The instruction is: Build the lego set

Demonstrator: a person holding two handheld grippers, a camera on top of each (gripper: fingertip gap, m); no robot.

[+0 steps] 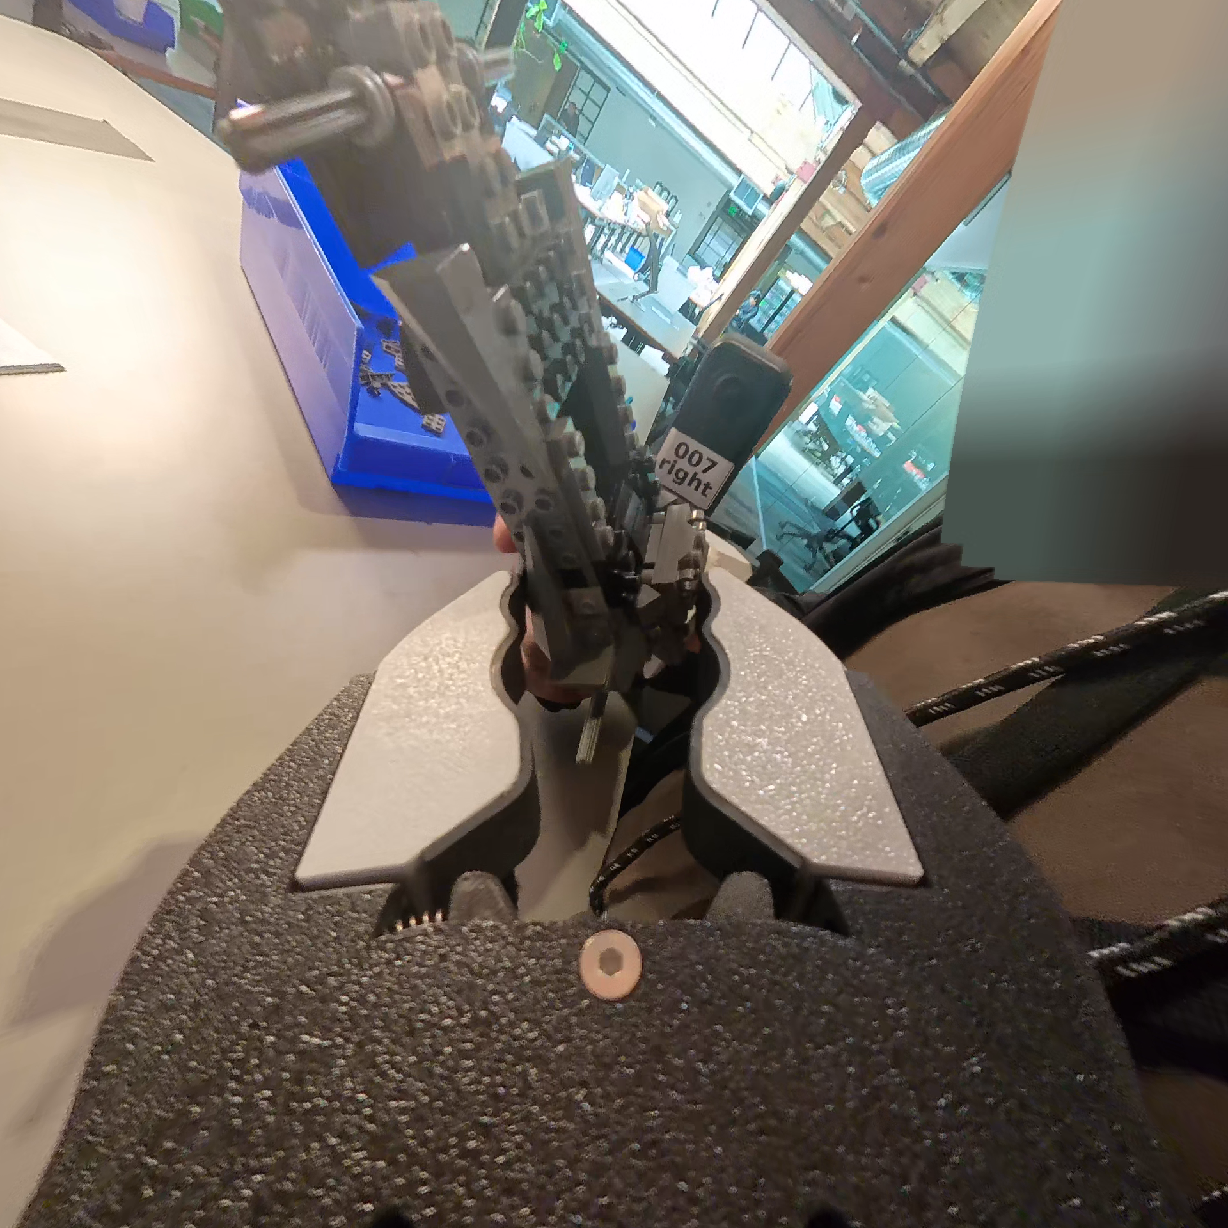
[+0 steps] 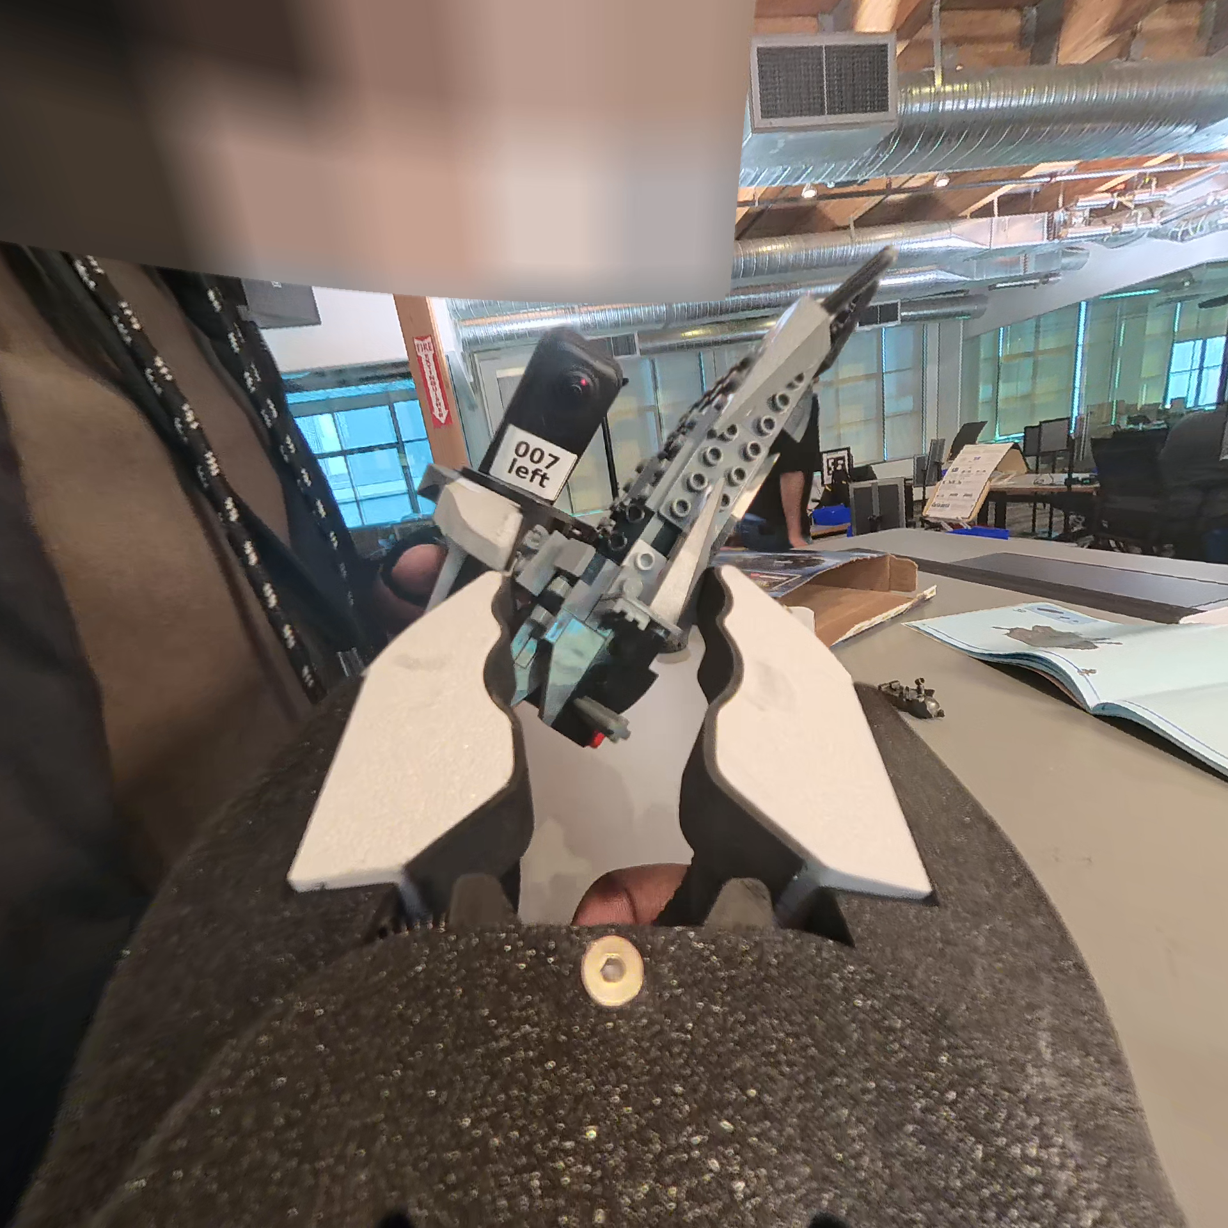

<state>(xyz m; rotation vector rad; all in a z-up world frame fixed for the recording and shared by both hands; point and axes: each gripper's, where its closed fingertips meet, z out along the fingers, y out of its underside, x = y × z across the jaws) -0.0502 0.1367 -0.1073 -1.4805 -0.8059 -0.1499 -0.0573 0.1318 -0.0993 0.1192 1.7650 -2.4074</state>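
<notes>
The left claw (image 1: 608,618) and right claw (image 2: 601,618) each stand part-open, apparently pinching the grey brick model (image 2: 724,452) between their fingers; even, gentle pressure suits it.

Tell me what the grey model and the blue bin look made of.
Grey model: hard moulded plastic bricks, mostly matte, judging by the round studs and crisp edges. Blue bin: probably rigid plastic, smooth with a slight sheen and a ribbed wall.

We see an open-plan office workshop: beyond the fingers run exposed silver ventilation ducts (image 2: 997,119) under timber ceiling beams (image 2: 1129,26), glass partition walls (image 2: 1036,372), and long grey tabletops (image 2: 1036,784).
</notes>
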